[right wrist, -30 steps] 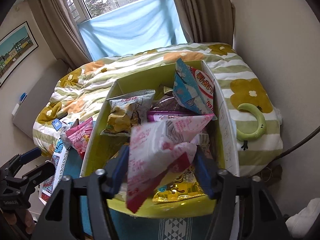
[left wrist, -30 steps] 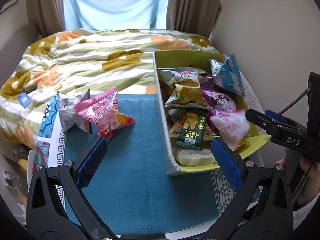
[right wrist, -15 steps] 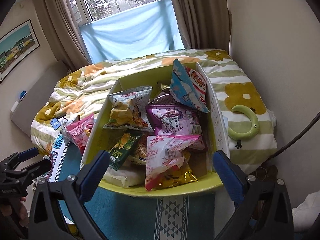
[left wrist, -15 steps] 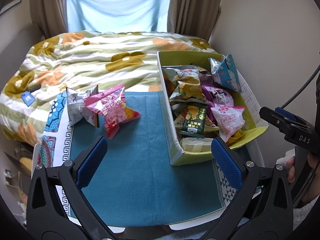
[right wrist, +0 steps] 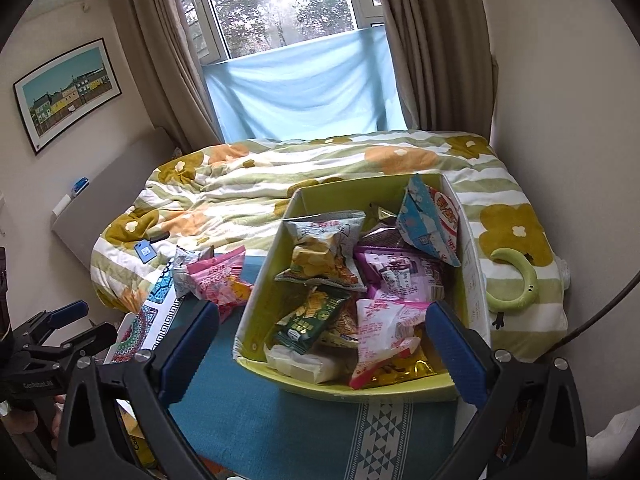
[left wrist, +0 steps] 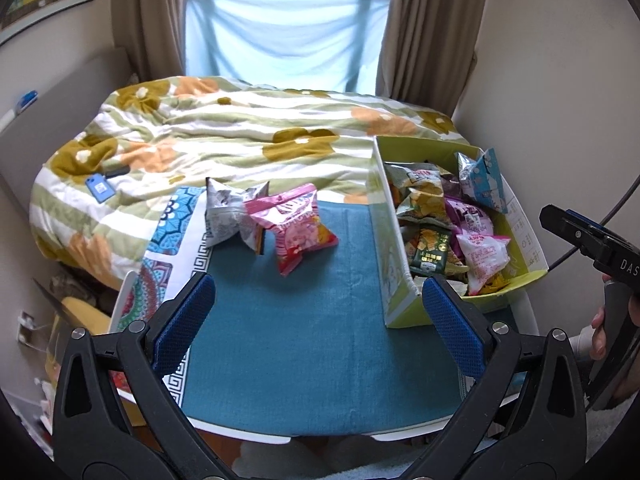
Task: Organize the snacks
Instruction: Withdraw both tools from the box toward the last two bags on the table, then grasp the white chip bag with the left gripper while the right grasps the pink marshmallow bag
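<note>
Most of the snacks already sit in the yellow-green cardboard box (right wrist: 472,280) at the right of the frame, a pink-and-white packet (right wrist: 384,332) lying on top of the pile. Two remain on the teal-clothed surface (left wrist: 304,344) at centre left: a pink glossy packet (left wrist: 294,226) touching a silver crinkled packet (left wrist: 228,214). Both the left gripper (left wrist: 316,320) and the right gripper (right wrist: 322,350) have their fingers spread wide and empty, the right's just opened. Packet print is too small to read; "DAS" shows on the right gripper's body.

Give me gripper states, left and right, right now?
Left gripper: open, nothing between the pads.
Right gripper: open, jaws just opened, empty; the pink-and-white snack bag lies in the yellow-green box.
</note>
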The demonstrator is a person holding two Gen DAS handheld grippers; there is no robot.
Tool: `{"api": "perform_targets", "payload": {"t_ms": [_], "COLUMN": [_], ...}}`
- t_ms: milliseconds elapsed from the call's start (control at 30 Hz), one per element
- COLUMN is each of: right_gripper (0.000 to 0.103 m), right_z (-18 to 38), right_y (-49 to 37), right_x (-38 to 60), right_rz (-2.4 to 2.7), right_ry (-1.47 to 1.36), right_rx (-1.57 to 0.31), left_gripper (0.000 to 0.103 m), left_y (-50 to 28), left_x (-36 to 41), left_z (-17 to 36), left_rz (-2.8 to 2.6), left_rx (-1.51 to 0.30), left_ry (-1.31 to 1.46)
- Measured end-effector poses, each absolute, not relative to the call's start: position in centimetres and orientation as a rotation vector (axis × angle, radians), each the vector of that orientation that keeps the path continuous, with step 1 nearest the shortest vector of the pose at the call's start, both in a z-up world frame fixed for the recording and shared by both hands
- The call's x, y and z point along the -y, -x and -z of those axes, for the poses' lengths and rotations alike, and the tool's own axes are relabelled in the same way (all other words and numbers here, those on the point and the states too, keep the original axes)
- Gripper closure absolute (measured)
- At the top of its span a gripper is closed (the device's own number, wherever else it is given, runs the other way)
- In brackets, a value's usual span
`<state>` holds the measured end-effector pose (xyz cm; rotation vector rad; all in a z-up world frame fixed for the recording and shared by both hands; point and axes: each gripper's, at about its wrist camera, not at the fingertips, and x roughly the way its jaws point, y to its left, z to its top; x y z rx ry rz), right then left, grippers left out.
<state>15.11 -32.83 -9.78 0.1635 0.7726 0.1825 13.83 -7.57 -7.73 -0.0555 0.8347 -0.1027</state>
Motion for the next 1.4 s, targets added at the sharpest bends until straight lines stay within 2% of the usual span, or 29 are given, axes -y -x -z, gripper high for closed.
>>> {"api": "perform_targets", "payload": {"t_ms": [367,833,1167,1400], "right_gripper": [0.0,0.0,0.0,0.0], "right_z": [8.8,12.7,18.8,23.1], "right_y": [-16.6,-22.7,-28.3,-31.0], "right_x": [24.7,11.9,7.9,7.5], "right_rz": [-0.283,-0.252,-0.125,-0.076], "right_ry": [-0.094,-0.042,-0.036,0.017], "right_rx": [-0.729,-0.847,-0.998,-1.081], "left_gripper": [0.0,0.0,0.0,0.0], "left_y": [-16.6,-29.7,-38.9,-42.0], "left_x": [-2.0,-11.2,-10.7,-8.3], "left_z": [8.5,12.6,21.3,25.8], "left_rz": [0.071,0.317,0.595,0.777], "left_rx": [-0.842,-0.946,-1.045,-1.125], "left_ry": [0.105,0.048,0.063,0.105]}}
